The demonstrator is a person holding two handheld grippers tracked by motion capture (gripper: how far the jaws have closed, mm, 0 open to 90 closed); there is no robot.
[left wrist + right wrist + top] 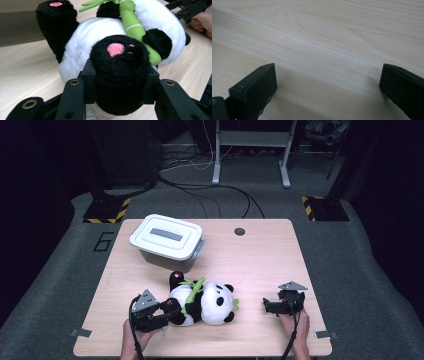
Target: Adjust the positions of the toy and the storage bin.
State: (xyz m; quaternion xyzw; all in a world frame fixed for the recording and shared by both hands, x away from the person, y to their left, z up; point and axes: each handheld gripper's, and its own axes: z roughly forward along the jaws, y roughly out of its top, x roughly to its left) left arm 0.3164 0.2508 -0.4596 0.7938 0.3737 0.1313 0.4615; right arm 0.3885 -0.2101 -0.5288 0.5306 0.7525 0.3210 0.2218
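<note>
My left gripper point(120, 82) has its jaws clamped on one black foot of the panda plush point(205, 302), pads sunk into the fur on both sides. That gripper's own view gives me the pink paw pad up close and the green bamboo stalk point(136, 27) running across the white belly. From the high view I get the layout: the panda lies on its back near the front of the table point(260, 255), long axis across it, feet toward my left gripper, head toward my right gripper point(267, 306). The right one rests on bare wood, jaws wide apart and holding nothing. A lidded white box point(167, 240) sits just behind the panda.
</note>
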